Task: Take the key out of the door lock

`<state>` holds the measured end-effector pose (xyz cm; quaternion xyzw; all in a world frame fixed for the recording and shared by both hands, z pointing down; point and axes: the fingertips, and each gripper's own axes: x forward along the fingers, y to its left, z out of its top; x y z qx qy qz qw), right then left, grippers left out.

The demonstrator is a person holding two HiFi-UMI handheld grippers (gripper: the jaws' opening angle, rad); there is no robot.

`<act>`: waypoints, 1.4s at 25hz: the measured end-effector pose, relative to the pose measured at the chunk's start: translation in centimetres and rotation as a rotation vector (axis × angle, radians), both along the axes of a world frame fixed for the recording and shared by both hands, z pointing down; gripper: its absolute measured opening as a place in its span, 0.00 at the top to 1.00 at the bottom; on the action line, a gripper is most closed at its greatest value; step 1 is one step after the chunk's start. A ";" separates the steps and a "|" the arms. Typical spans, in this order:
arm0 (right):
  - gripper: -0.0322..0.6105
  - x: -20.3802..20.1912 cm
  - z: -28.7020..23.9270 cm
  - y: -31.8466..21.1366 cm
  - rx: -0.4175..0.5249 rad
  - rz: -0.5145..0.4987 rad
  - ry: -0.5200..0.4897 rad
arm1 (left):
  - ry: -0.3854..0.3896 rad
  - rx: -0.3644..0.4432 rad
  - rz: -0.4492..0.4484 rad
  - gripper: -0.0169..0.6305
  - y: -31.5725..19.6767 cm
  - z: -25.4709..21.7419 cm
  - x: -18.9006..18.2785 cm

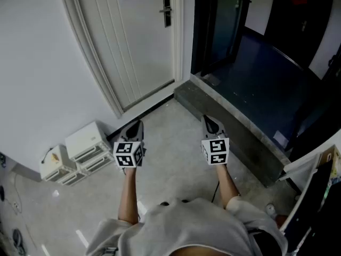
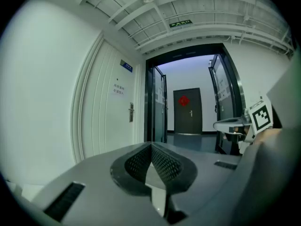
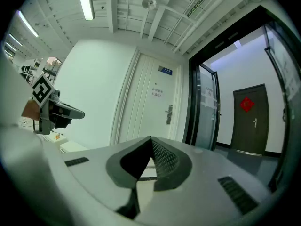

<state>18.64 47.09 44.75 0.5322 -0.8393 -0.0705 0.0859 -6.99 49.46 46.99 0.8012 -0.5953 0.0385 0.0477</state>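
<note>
A white door stands shut several steps ahead, with a dark lock plate and lever handle on its right side. The same lock and handle show small in the left gripper view, and the lock and handle in the right gripper view. No key can be made out at this distance. My left gripper and right gripper are held low over the floor, side by side, both far from the door. Each one's jaws meet at the tips, with nothing between them.
White drawer boxes sit against the wall at my left. A raised grey threshold runs along the right, before an open dark doorway into a corridor. A stand with papers is at the far right.
</note>
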 end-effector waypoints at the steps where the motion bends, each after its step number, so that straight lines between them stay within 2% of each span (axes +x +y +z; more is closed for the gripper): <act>1: 0.91 0.1 0.0 -0.1 0.001 0.001 0.001 | 0.000 -0.001 0.001 0.95 0.0 0.0 0.1; 23: 0.91 3.5 1.2 -0.8 -0.002 -0.051 0.007 | 0.010 -0.033 -0.029 0.95 0.2 2.2 4.8; 35: 0.91 3.4 2.6 -4.7 -0.018 -0.056 0.024 | 0.021 -0.047 -0.013 0.95 -4.4 3.6 5.4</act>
